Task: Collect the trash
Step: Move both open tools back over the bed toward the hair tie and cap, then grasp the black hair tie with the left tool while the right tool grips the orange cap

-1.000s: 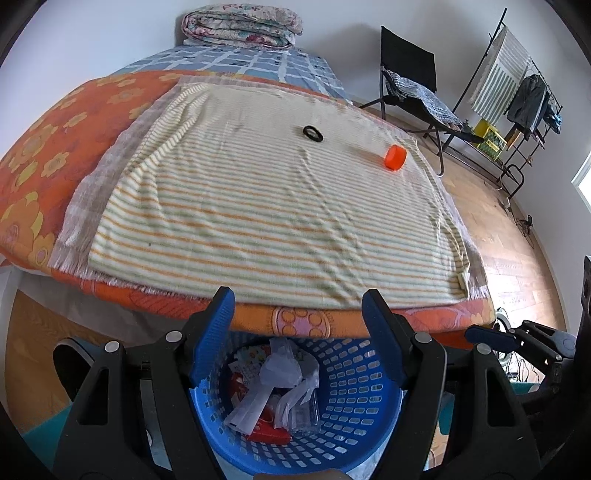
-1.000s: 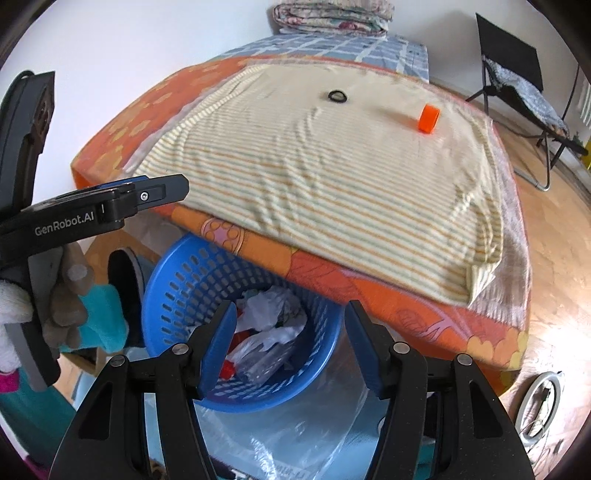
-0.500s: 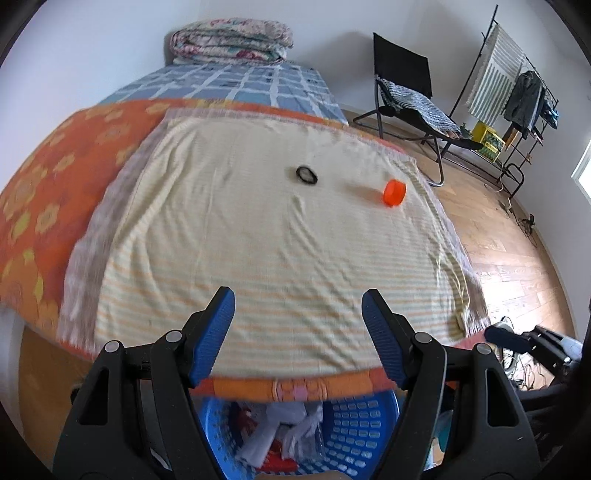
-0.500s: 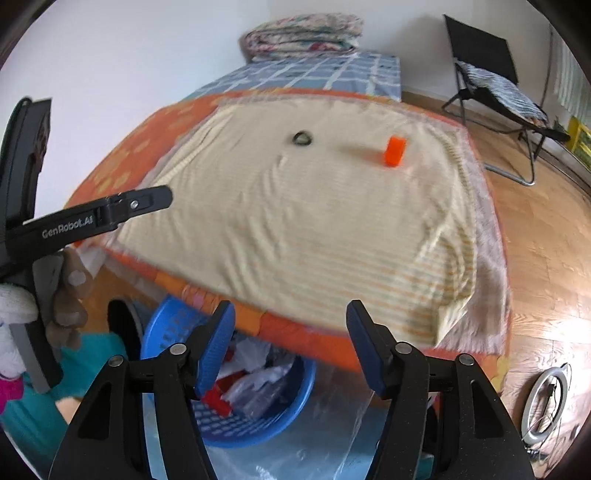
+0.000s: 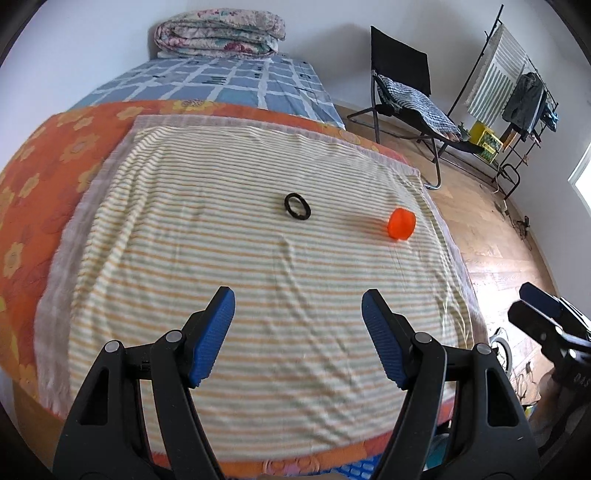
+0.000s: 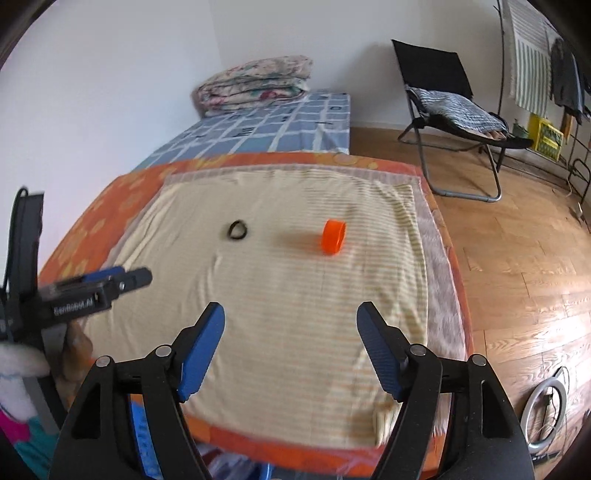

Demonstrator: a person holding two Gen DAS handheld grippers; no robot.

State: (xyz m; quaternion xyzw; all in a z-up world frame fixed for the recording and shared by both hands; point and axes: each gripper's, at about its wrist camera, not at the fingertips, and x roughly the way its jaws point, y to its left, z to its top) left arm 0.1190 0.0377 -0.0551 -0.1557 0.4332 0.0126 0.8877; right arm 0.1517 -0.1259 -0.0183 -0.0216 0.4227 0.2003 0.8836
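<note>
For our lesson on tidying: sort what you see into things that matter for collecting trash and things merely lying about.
Job:
black ring
orange cap
blue basket
left gripper, right gripper, both open and empty

Lying about:
folded quilt
folding chair
clothes rack

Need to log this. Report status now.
Left gripper open, empty. Right gripper just opened wider, empty. Orange cap and black ring lie apart on striped cloth. Path clear.

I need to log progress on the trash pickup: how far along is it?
Done: cannot tell; only a sliver of the blue basket shows. In hand: nothing; left gripper is open and empty, right gripper has just been opening, also empty. Left: the black ring and orange cap on the striped blanket.
</note>
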